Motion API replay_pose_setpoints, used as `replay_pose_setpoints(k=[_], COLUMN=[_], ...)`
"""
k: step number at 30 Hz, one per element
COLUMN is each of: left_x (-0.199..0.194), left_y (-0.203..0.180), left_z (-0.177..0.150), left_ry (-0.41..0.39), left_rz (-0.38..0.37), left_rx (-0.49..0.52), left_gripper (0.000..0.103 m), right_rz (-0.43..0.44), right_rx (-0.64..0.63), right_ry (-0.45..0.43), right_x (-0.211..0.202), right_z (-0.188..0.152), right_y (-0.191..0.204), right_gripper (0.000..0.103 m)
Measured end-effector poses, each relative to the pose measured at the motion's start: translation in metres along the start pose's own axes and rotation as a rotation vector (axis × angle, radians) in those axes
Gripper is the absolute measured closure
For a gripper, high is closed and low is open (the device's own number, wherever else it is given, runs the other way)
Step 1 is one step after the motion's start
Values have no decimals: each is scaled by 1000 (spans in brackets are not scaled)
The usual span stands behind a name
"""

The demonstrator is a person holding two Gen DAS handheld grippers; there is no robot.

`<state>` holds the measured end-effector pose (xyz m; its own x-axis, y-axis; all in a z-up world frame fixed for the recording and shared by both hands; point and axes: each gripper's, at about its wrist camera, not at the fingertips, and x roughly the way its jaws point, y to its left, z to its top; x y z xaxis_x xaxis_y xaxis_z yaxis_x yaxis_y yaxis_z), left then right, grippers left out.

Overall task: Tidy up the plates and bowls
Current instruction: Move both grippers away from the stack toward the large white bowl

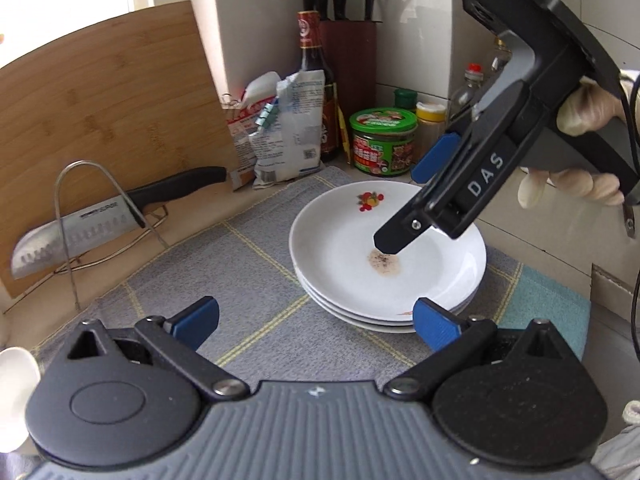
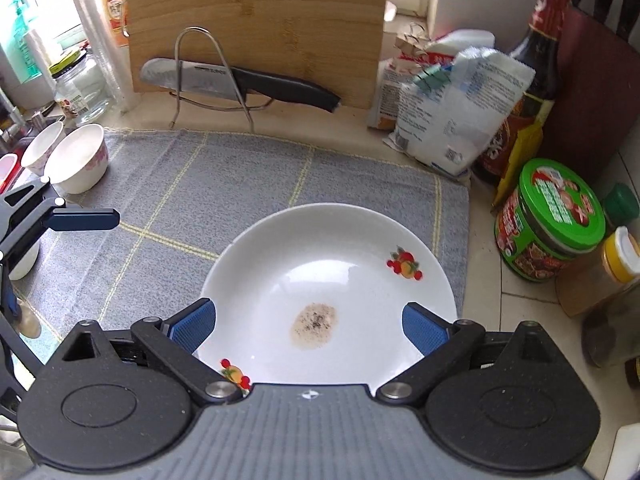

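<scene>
Both claws released, nothing held: right claw (image 2: pixel 308 322) above the plate stack (image 1: pixel 386 258) squared on the grey mat (image 2: pixel 240 184) (cushions, contains), left claw (image 1: pixel 316 318) beside it.

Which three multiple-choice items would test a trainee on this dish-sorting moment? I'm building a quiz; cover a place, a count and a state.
1. The kitchen knife rests
A. in a wire rack against the cutting board
B. on the top plate
C. inside a bowl

2. Plates in the stack:
A. one
B. three
C. six

3. The right claw is
A. shut on a bowl
B. shut on the knife
C. open, holding nothing

Key:
1 A, its blade sits in the wire rack.
2 B, the left wrist view shows three stacked rims.
3 C, its pads stand wide apart above the top plate.
</scene>
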<state>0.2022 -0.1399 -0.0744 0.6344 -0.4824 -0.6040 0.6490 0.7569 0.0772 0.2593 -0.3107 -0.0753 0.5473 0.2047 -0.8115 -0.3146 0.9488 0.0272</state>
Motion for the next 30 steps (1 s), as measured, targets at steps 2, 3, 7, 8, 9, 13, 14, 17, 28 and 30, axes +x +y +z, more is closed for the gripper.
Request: replay_pose_setpoints(k=[2,3,7,8,9,13,14,17,28,30], left_x=[-17,-26,-59,-67,-74,-111,-119,-139,-176,-173], left_y=[6,12,42,49,56,86,91,109,163,168], left_z=[-8,-12,-32,-37,-42,-68,-74,-96,-176,-189], left_ry=[-22,-30,-43,-48,-52,-66,-68,-59,82,122], left_rz=[31,43,72,82,91,107,119,149,153,134], left_rx=[-19,-27,-60,-68,-76,-96,-95,-101,-75,-46], left_gripper=[1,1,1,1,1,1,1,1,1,1], right_rz=[-1,-8,-23,-31,-39,-37,-51,-65,96,153], right_rx=[-28,-37,-63,-65,-67,-69,-72,-97,-227,-276], right_ry=[-38,-60,-153,-172,-186,-251,-267,-261,-139,-117], right_x=[-1,-2,-8,-8,-8,-5,-2,7,51,57], right_z=[3,4,6,6,7,5,4,1,-26,-30], right_y=[18,30,74,84,97,147,161,191,272,287], right_gripper=[2,2,0,0,0,0,0,0,0,0])
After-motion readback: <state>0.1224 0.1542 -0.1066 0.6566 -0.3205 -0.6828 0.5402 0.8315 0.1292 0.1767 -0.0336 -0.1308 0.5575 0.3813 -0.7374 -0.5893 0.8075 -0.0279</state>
